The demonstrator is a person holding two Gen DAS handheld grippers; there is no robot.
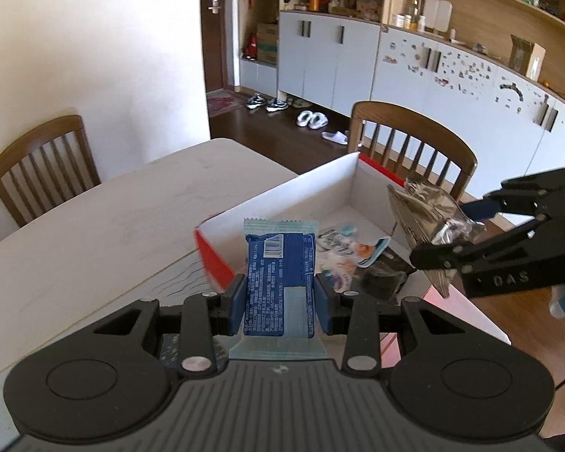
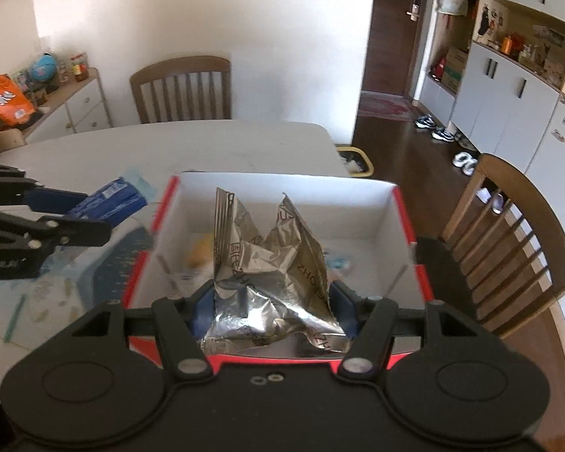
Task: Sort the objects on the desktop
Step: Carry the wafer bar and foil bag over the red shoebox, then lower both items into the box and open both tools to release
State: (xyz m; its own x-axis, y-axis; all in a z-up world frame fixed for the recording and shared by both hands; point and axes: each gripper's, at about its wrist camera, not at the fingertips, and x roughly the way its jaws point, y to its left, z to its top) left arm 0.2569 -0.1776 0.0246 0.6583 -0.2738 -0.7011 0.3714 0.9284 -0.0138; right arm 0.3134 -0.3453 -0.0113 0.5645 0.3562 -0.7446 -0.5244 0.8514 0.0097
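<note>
Left tongs [image 1: 279,303] are clamped on a blue snack packet [image 1: 280,280], its barcode side up, the blue pads [image 1: 235,301] pressing both long edges; the packet stands lengthwise along the fingers, pointing toward 12 o'clock. In the left wrist view it is held above the near left corner of the red-and-white box [image 1: 282,203], which occupies the 1 o'clock sector of the pale surface [image 1: 113,226]. Right tongs [image 2: 273,312] are closed on a crumpled silver foil wrapper [image 2: 271,260], gripped at its lower part, the torn upper flaps rising toward 12 o'clock. In the right wrist view the wrapper hangs over the open interior of the box [image 2: 361,207], near its front wall. From the left wrist view the same right tongs [image 1: 467,241] enter at 3 o'clock, with the wrapper [image 1: 425,218] over the right side of the box. Inside the box lie several small wrappers [image 1: 342,252], light-coloured and blue-edged, with a dark packet [image 1: 380,280] beside them; print too small to read. The left tongs [image 2: 90,218] appear at 9 o'clock of the right wrist view, the blue packet [image 2: 113,199] just outside the left wall of the box. A patterned mat [image 2: 67,286] lies on the surface to the left of the box. Wooden chairs [image 2: 182,90] stand at the far edge and at the right side of the surface.
</note>
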